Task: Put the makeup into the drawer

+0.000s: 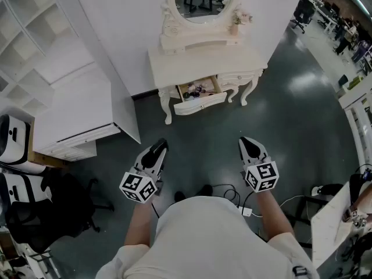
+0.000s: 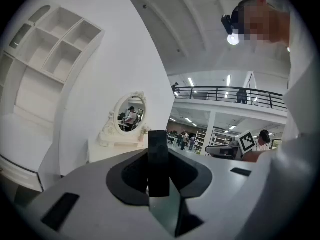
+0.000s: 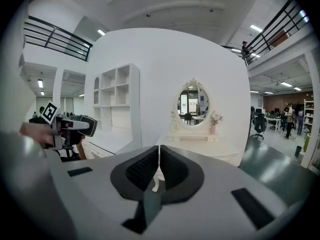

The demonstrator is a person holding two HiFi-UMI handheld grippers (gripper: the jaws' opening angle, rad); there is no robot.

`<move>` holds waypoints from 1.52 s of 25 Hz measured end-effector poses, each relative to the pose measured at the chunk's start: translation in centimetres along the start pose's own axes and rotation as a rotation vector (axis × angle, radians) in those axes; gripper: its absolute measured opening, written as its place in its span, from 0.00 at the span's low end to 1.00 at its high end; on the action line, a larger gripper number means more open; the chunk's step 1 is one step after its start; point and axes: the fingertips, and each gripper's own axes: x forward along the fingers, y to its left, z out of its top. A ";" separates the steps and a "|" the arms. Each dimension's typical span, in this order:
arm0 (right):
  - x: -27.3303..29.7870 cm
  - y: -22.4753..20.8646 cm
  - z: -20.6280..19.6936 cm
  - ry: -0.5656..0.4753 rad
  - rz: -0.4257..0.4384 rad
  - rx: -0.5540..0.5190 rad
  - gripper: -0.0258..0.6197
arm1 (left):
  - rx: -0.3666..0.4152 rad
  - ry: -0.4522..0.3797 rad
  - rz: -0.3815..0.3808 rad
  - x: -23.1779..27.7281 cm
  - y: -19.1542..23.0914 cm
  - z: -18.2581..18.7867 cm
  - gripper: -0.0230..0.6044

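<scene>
Jutting from clamped left gripper (image 2: 159, 176): makeup (image 2: 158, 151), apparently.

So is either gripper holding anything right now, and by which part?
The left gripper grips a slim black stick by its lower end; its top stands free. The right gripper is shut and empty.

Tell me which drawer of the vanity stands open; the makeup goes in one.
The wide drawer, pulled out with small items inside; the smaller drawer beside it is shut.

Drawer (image 1: 200, 104) contents are looking too small to ID; dark block (image 2: 158, 164) in your L gripper (image 1: 157, 148) is showing no detail.
</scene>
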 end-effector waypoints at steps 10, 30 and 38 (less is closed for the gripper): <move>-0.2 -0.6 0.0 -0.002 0.003 0.003 0.09 | -0.001 0.008 -0.011 0.5 -0.8 -0.2 0.20; -0.4 -4.7 -0.7 0.004 0.061 0.023 0.09 | -0.007 -0.002 0.049 2.5 -4.1 -1.4 0.20; -0.4 -6.7 -1.9 0.021 0.116 0.013 0.09 | -0.012 -0.015 0.078 4.1 -6.3 -2.5 0.20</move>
